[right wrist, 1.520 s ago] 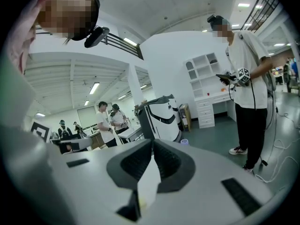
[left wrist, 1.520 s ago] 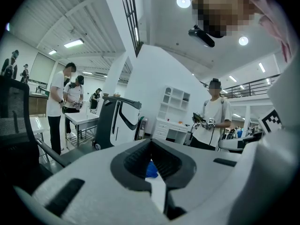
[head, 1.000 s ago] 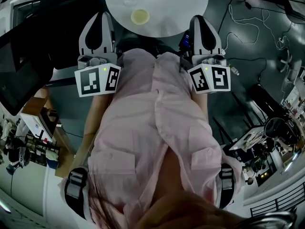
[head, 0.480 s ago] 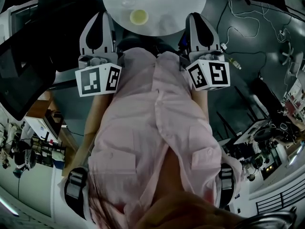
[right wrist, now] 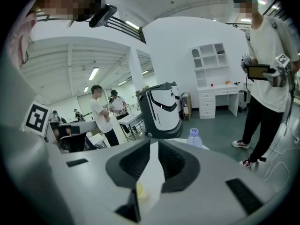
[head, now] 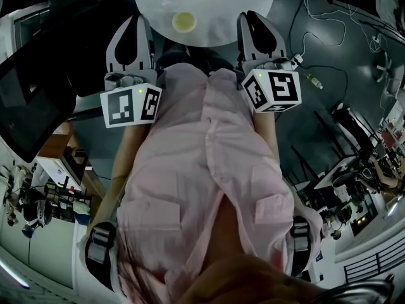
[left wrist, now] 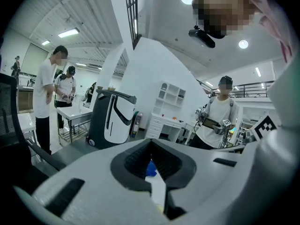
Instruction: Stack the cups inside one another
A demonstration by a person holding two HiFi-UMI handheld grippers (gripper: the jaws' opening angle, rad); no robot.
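A small yellow cup [head: 183, 22] and a clear cup [head: 169, 0] stand apart on a round white table [head: 221, 11] at the top of the head view. My left gripper [head: 135, 20] and right gripper [head: 252, 16] are held close to the person's pink shirt and point at the table's near edge, short of both cups. In the left gripper view the left gripper [left wrist: 150, 146] has its jaws together at the tips, nothing between them. The right gripper [right wrist: 153, 146] shows only a thin slit, through which the yellow cup [right wrist: 140, 191] appears on the table [right wrist: 154, 172].
A plastic bottle [right wrist: 194, 138] with a blue cap stands past the table. A white and black machine [right wrist: 161, 109] and several people are further off. Cables [head: 316, 37] lie on the dark floor to the right, and a black chair [head: 38, 100] is on the left.
My right gripper has edged left and up toward the table and its marker cube has turned a little. The left gripper has stayed put.
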